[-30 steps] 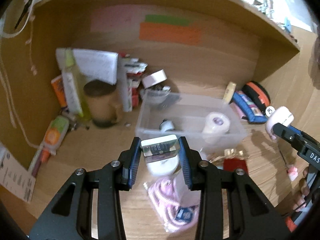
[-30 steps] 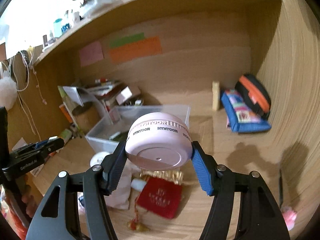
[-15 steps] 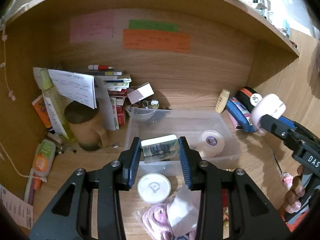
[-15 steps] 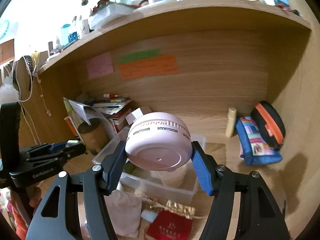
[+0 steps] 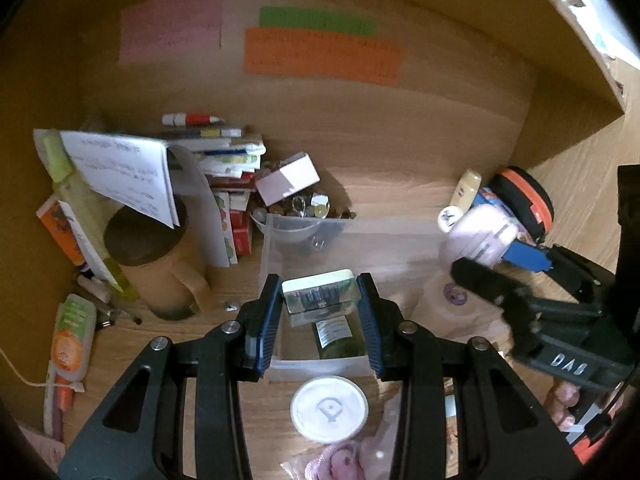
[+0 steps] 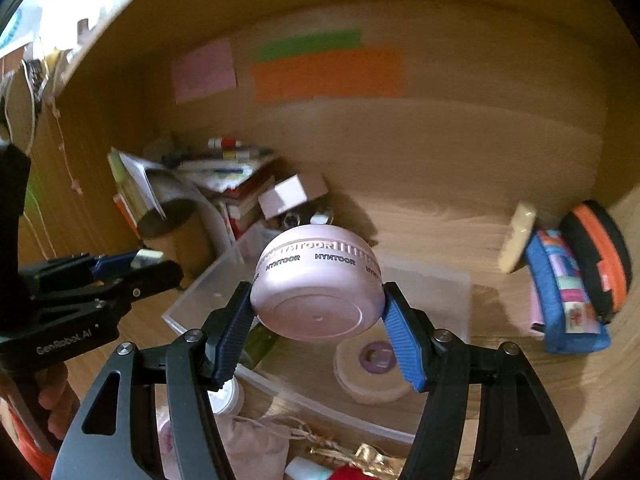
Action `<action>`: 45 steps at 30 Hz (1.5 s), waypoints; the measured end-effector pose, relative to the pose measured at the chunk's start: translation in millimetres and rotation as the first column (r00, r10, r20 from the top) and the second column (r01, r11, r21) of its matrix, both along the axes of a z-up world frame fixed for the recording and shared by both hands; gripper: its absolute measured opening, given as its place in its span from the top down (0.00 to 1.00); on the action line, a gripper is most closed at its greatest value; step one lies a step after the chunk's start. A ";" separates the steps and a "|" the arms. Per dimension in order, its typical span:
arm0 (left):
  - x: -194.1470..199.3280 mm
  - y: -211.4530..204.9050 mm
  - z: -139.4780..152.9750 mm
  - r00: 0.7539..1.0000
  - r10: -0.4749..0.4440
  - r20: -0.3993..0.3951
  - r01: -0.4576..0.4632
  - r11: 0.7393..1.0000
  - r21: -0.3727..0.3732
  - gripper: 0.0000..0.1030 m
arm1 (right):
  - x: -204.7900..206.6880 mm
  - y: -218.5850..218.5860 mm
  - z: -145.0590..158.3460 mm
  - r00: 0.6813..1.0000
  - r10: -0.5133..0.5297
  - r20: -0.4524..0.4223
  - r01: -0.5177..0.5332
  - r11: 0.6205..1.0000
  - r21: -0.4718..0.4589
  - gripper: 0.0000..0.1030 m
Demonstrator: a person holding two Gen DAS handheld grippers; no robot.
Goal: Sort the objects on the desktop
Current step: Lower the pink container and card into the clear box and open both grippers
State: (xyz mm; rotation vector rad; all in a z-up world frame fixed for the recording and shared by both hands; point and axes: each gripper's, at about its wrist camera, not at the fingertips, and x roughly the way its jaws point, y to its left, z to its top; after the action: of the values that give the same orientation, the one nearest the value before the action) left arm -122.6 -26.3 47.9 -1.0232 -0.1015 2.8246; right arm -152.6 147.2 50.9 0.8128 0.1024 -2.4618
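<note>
My left gripper (image 5: 319, 300) is shut on a small silver tin (image 5: 319, 294) with a pale green lid, held over the near end of a clear plastic bin (image 5: 400, 232). A dark green bottle (image 5: 334, 336) lies in the bin under the tin. My right gripper (image 6: 318, 308) is shut on a round pink case (image 6: 316, 280) lettered HYNTOOR, above the same bin (image 6: 452, 280). A roll of white tape (image 6: 372, 376) lies in the bin below it. The left wrist view shows the right gripper (image 5: 496, 248) with the pink case (image 5: 480, 228) at the bin's right side.
A brown mug (image 5: 156, 264), papers and stacked books (image 5: 228, 152) crowd the back left. A white box (image 5: 288, 178), a colourful pouch (image 6: 560, 300) and an orange-black case (image 6: 600, 256) stand along the back. A white round lid (image 5: 329, 408), pink cord and cloth bags lie in front.
Both grippers have moved forward toward the shelf's back wall with their loads and now hang over the clear bin. The bin and the stuck-on notes look larger and closer.
</note>
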 end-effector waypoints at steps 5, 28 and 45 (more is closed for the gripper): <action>-15.9 -1.2 -22.1 0.998 -0.019 0.054 0.019 1.000 -0.004 0.64 | -9.3 -15.7 -22.4 0.999 0.022 0.041 -0.024 0.999 0.048 0.41; -35.0 -0.6 -53.5 0.987 -0.071 0.141 0.072 0.997 0.001 0.64 | -15.6 -37.8 -47.5 0.996 0.054 0.076 -0.065 0.986 0.155 0.41; -21.6 -5.2 -33.4 0.993 -0.067 0.097 0.064 0.997 0.033 0.34 | 1.3 -23.2 -17.6 0.999 0.043 -0.022 -0.040 0.991 0.125 0.20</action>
State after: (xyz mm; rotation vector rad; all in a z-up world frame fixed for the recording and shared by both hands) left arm -144.2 -31.5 14.6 -1.1366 -0.1179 2.7060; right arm -151.2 124.0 33.4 0.8238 0.2813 -2.4461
